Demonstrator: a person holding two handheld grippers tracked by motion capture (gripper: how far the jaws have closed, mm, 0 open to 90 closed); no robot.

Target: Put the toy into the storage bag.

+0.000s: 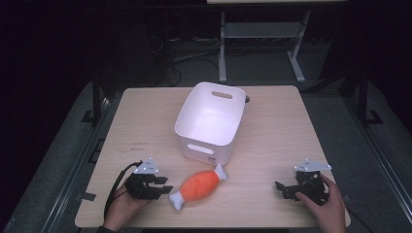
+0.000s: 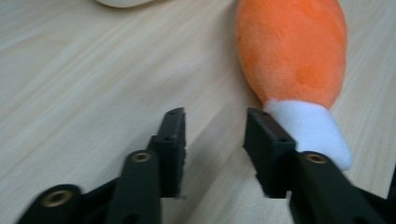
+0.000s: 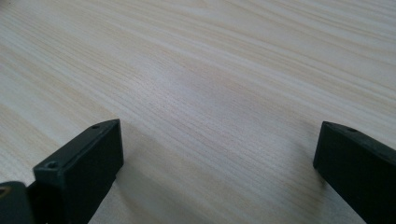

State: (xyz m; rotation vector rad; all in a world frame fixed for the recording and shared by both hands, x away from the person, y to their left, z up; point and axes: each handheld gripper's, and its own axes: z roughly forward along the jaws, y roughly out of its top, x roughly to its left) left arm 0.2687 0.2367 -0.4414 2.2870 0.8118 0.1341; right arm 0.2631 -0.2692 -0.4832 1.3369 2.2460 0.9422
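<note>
While both jaws gape empty, left gripper (image 1: 163,183) beside plush drumstick (image 1: 199,186), right gripper (image 1: 284,189) apart.

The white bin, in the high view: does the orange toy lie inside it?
No, the orange toy lies on the table in front of the white bin, near the left gripper.

Light falls from above onto the table (image 1: 272,145), leaving the room around it nearly black. The white bin (image 1: 210,121) glows brightest, its inner floor close to washed out, and it throws a soft shadow on the wood just beside its near wall. In the left gripper view the plush toy (image 2: 294,56) and the wood grain near it look soft and slightly blurred. In the right gripper view the grain is crisp, with a faint pale sheen.
</note>
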